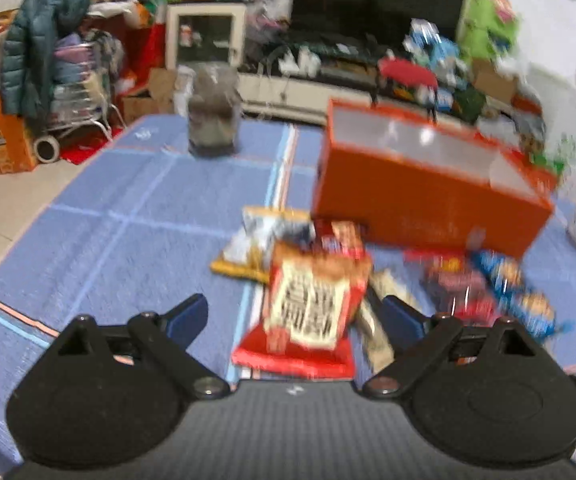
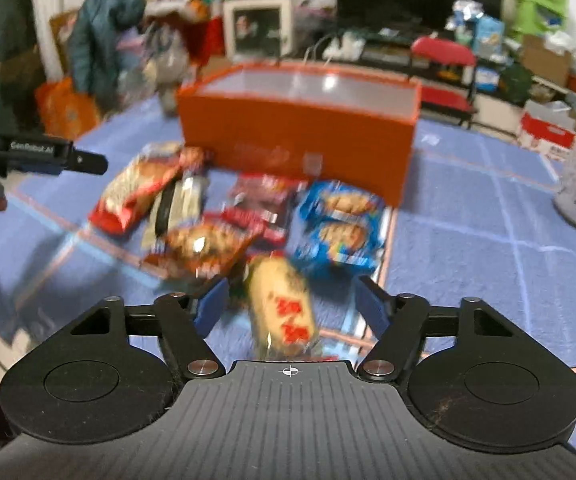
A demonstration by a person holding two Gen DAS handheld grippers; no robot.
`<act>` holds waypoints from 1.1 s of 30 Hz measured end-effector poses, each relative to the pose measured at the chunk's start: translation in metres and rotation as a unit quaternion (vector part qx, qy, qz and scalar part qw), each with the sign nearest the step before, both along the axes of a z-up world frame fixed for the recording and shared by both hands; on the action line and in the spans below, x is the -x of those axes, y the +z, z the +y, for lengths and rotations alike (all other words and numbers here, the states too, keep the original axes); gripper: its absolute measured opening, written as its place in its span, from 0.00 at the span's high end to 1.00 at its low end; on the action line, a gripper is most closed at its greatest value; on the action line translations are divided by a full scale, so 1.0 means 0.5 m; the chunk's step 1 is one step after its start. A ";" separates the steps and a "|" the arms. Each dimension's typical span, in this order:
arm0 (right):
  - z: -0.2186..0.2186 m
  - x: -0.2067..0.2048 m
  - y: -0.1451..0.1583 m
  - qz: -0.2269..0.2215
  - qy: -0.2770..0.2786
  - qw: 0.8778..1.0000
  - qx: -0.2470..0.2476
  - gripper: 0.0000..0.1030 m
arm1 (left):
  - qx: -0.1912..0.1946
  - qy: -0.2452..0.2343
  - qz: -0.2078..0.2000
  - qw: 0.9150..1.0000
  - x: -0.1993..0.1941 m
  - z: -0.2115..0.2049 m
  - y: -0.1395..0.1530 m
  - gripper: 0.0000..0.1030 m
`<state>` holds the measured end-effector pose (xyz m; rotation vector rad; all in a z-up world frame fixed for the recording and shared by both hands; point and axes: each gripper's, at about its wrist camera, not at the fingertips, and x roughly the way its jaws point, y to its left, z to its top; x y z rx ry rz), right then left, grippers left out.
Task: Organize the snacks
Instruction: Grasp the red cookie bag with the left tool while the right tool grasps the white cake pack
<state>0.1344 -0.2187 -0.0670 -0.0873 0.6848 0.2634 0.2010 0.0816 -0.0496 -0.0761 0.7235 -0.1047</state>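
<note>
Fingers [image 1: 192, 314] of the left gripper [image 1: 294, 316] are spread around a red snack bag [image 1: 308, 308]; the right gripper [image 2: 292, 304], equally spread, flanks a pale wrapped snack [image 2: 284, 312]. Other packets lie on the blue counter [image 1: 108, 240] beside the orange box [image 2: 300, 128]

White lettering "GenRobot.AI" stands on the black handheld gripper body [image 2: 36, 152] at the far left of the right wrist view. Print on the snack packets is too blurred to read.
</note>
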 end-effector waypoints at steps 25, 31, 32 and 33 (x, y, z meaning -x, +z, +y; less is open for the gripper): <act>0.022 -0.093 -0.064 0.083 0.019 0.996 0.003 0.52 | 0.035 -0.017 0.067 0.997 -0.100 -0.026 -0.076 0.38; 0.022 -0.091 -0.063 0.084 0.012 0.996 0.006 0.58 | 0.031 -0.020 0.063 0.997 -0.094 -0.034 -0.079 0.39; 0.027 -0.090 -0.064 0.081 0.013 0.997 0.014 0.58 | 0.034 -0.022 0.062 0.997 -0.095 -0.033 -0.079 0.41; 0.033 -0.089 -0.066 0.077 0.015 0.997 0.023 0.58 | 0.033 -0.023 0.059 0.997 -0.096 -0.033 -0.080 0.41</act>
